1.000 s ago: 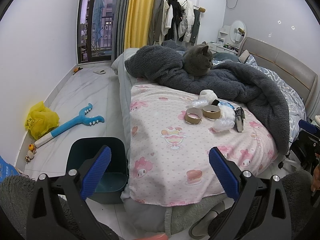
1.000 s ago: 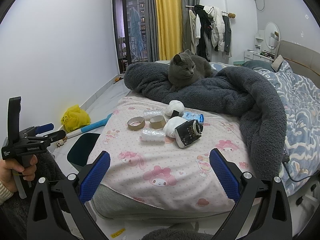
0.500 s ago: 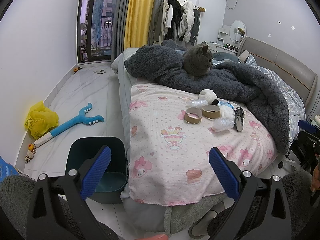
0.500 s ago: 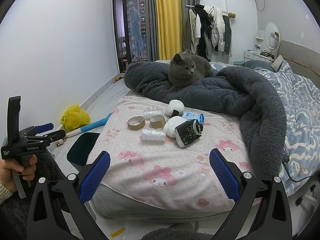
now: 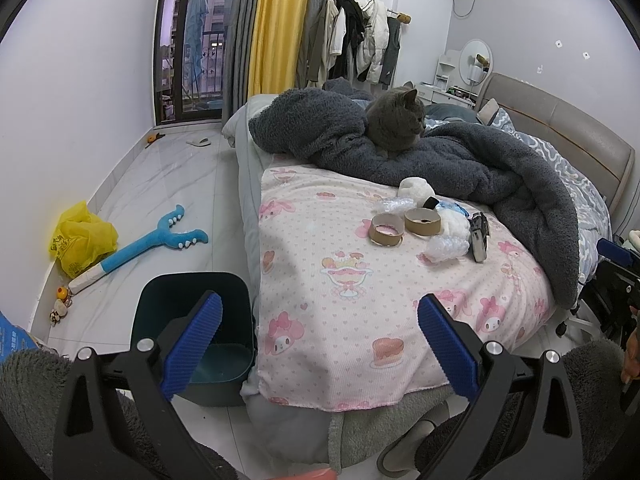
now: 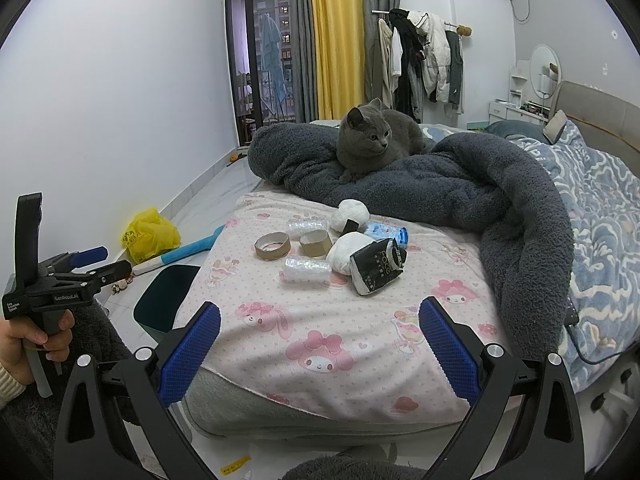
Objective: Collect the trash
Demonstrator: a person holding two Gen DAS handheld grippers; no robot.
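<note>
The bed [image 6: 600, 208] fills the room ahead of both grippers, and its near corner is covered by a pink cartoon-print blanket [image 6: 320, 340] on which all the trash lies in one loose cluster, well ahead of either tool and untouched; a grey cat [image 6: 372, 140] sits on the dark fleece blanket [image 6: 480, 192] just beyond the cluster; on the floor at the bed's left side stands the dark teal bin [image 5: 188, 312], just beside the mattress and nearest the left gripper [image 5: 320, 344], whose jaws are spread wide with nothing between them; the right gripper [image 6: 320, 344] is likewise released and empty, and faces the cluster more squarely, so I judge it the nearer hand for a first pick while the left sits closer to the bin; within the cluster, the black crumpled packet [image 6: 376, 266] lies nearest the right gripper, its long axis slanting away and to the right, touching a white wad [image 6: 344, 252]; just left of it the clear plastic roll [image 6: 308, 270] lies crosswise, long axis left to right, so jaws closing side to side would want a turn of the wrist; behind these sit two cardboard tape cores [image 6: 273, 246], open ends up, close beside each other.
</note>
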